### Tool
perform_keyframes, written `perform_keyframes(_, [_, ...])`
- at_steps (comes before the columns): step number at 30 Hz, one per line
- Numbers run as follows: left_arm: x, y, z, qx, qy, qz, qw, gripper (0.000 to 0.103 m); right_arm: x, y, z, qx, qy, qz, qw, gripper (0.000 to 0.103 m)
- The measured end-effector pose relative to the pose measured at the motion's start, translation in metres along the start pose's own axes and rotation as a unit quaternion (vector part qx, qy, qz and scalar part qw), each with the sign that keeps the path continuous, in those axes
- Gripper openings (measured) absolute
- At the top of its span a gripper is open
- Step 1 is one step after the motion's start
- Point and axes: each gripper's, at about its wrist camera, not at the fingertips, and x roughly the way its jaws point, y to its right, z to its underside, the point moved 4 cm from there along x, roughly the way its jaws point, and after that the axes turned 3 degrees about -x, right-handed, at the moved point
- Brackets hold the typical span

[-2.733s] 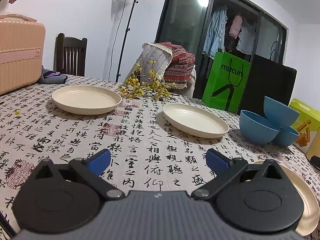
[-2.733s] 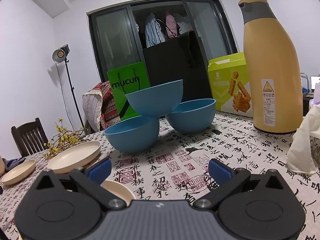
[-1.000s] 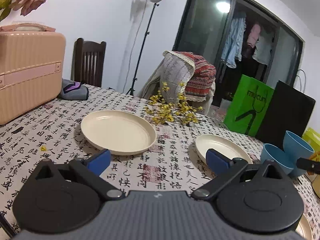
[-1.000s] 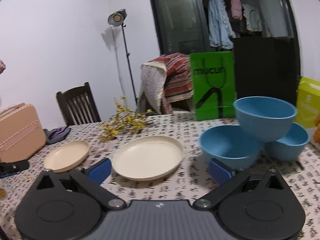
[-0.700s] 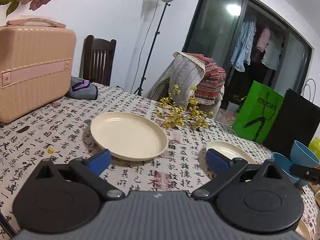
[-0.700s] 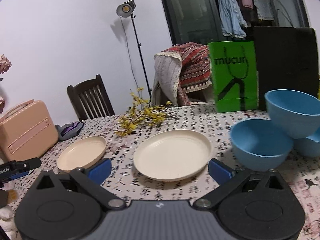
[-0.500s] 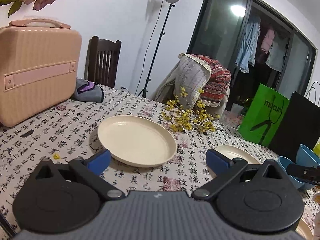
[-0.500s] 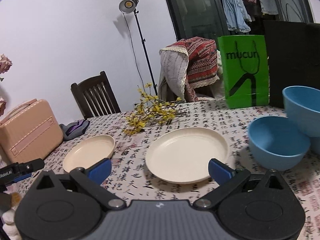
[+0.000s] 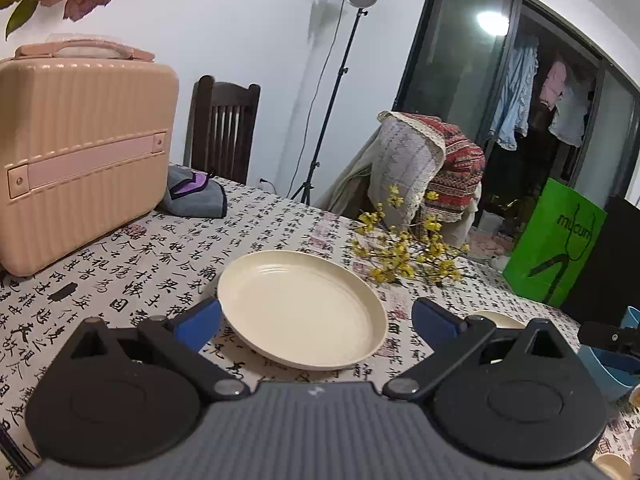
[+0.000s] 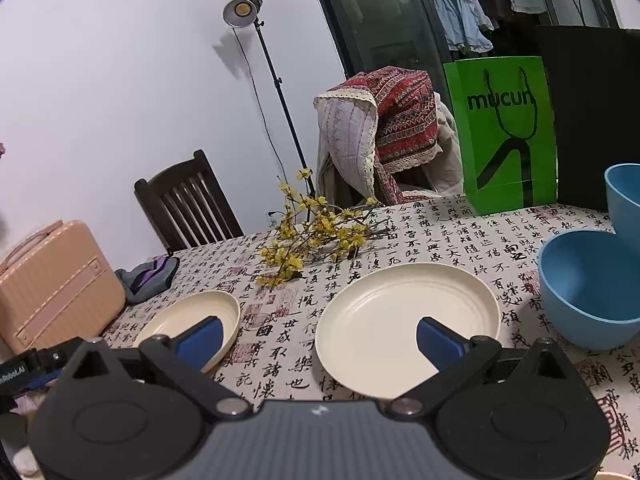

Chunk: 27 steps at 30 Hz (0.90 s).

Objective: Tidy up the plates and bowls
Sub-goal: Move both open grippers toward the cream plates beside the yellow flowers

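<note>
A cream plate (image 9: 300, 304) lies on the calligraphy tablecloth straight ahead of my left gripper (image 9: 316, 320), which is open and holds nothing. A second cream plate (image 9: 496, 319) peeks out behind its right finger. My right gripper (image 10: 318, 338) is open too, hovering over the near rim of the larger-looking cream plate (image 10: 400, 320). The other cream plate (image 10: 192, 316) sits left of it, behind the left finger. Blue bowls (image 10: 588, 292) stand at the right, one tilted on top (image 10: 624, 200). The blue bowls (image 9: 612, 360) also show at the left wrist view's right edge.
A pink hard case (image 9: 76, 148) stands at the table's left. A grey-purple cloth (image 9: 196, 196) lies beside it. Yellow flower sprigs (image 10: 316, 232) lie behind the plates. A green bag (image 10: 504, 132), a black bag, chairs and a lamp stand (image 9: 332, 96) ring the far side.
Both grippers have swung left and moved toward the plates. The plates look larger and nearer in each view. The thermos and yellow box have left the right wrist view. Both stay open.
</note>
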Motion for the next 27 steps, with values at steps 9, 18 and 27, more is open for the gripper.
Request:
perform_keyframes(9, [0.024, -0.016, -0.006, -0.005, -0.01, -0.012, 0.9999, 0.103, 0.03, -0.004, -0.006, -0.005, -0.018, 0.011, 1.0, 0.103])
perform_keyframes(18, [0.051, -0.035, -0.012, -0.017, -0.023, -0.017, 0.9994, 0.103, 0.061, -0.012, -0.013, -0.011, -0.028, 0.013, 0.999, 0.103])
perform_keyframes(27, [0.073, -0.046, -0.023, -0.014, -0.033, -0.029, 0.9989, 0.103, 0.089, -0.017, -0.017, -0.009, -0.037, 0.015, 0.999, 0.103])
